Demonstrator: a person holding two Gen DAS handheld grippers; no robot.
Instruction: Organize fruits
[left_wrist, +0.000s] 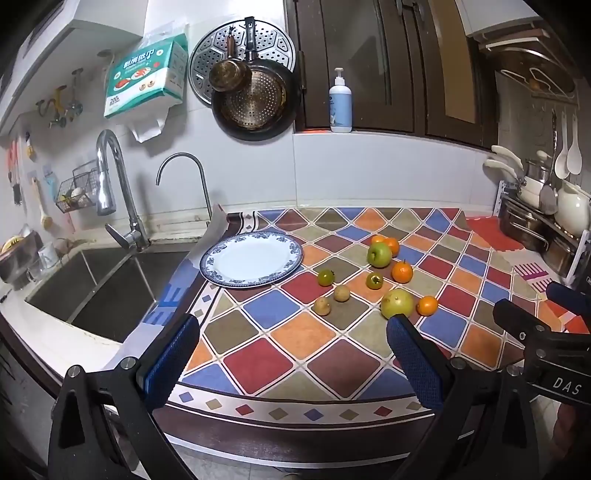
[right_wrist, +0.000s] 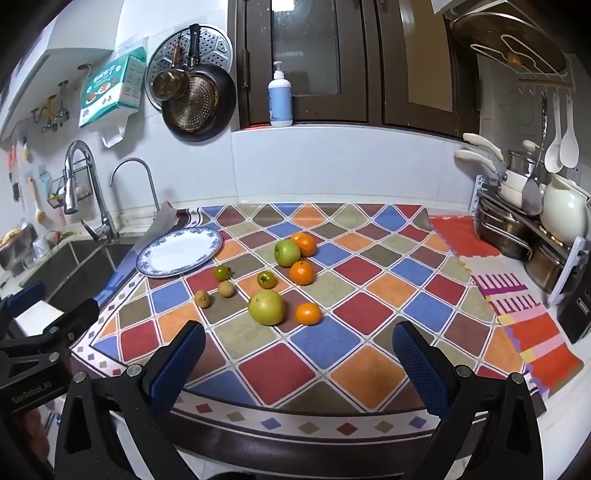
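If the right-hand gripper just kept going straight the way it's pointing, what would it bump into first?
Probably the big yellow-green fruit, with the small orange just beside it. The right gripper is open and angled down at the patterned tablecloth, so it might meet the cloth short of the fruit; depth is hard to judge.

White tiled wall (right_wrist: 332, 162) hung with pans (right_wrist: 199, 107); dark wooden window frame (right_wrist: 373, 62) above; steel sink (left_wrist: 99, 288) set at left.
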